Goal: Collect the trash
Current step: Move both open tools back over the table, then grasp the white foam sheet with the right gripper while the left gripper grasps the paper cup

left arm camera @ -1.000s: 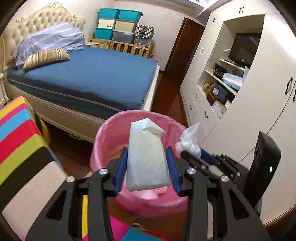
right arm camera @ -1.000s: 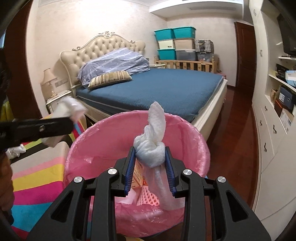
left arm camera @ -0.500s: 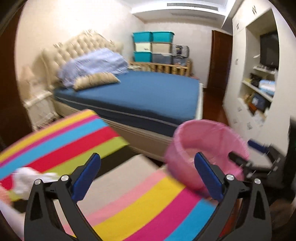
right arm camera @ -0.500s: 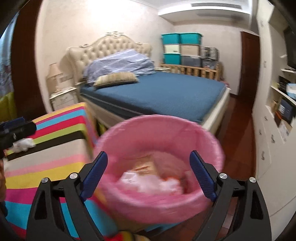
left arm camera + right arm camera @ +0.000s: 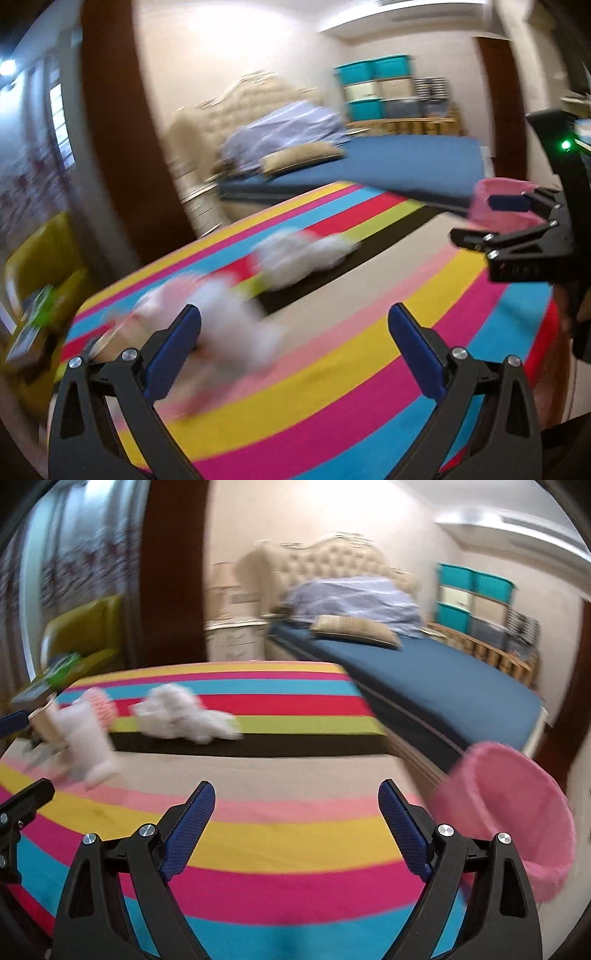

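Both views are blurred by motion. My left gripper is open over the striped tablecloth, and a crumpled white wad lies just ahead of its left finger. A second white tissue heap lies farther back on the cloth. My right gripper is open and empty above the cloth. From there the tissue heap sits at the far left, with a white wad and paper scrap beside it. The pink-lined trash bin stands off the table's right edge.
A blue bed with pillows stands behind the table, beside a white nightstand. A yellow chair is at the far left. Teal storage boxes are stacked by the back wall. The other gripper's black frame shows at right.
Both grippers let go of their tissues over the pink bin, opened wide and swung left, away from the bin and over the striped table toward the trash lying there.
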Demonstrator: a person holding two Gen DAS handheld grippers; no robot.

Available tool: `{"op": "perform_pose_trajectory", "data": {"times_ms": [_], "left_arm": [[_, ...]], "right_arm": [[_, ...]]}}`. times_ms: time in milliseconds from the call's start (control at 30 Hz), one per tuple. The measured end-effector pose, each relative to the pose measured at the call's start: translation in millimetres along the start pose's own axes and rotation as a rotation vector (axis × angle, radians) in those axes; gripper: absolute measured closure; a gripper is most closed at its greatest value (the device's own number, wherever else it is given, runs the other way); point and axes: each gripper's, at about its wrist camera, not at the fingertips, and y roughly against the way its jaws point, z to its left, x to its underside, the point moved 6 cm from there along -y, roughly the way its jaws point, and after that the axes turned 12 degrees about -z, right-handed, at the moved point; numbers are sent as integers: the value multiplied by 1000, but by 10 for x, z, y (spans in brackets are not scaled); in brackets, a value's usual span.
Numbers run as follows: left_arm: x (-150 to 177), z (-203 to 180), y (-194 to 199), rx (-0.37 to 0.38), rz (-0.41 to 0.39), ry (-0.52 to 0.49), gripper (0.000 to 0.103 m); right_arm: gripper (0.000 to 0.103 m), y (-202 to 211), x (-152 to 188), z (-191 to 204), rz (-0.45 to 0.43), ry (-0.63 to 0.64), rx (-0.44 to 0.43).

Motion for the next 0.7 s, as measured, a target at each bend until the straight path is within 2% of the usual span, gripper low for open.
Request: {"op": "perform_pose_trajectory", "data": {"times_ms": [200, 300, 400, 500, 700], "left_arm": [[503, 1237, 326, -216, 63, 205, 5], [644, 1614, 389, -291, 86, 255, 5], [772, 1837, 462, -328, 99, 281, 5], [879, 1930, 499, -331, 111, 300, 5], [933, 1923, 513, -361, 118, 300, 5]], "right_arm": [[19, -156, -79, 939, 30, 110, -146], [19, -240, -65, 1312, 56, 151, -203], [19, -311, -64, 1631, 76, 188, -236], [19, -354, -75, 1945, 84, 244, -262], [20, -554, -93, 2345, 105, 328, -257]]}}
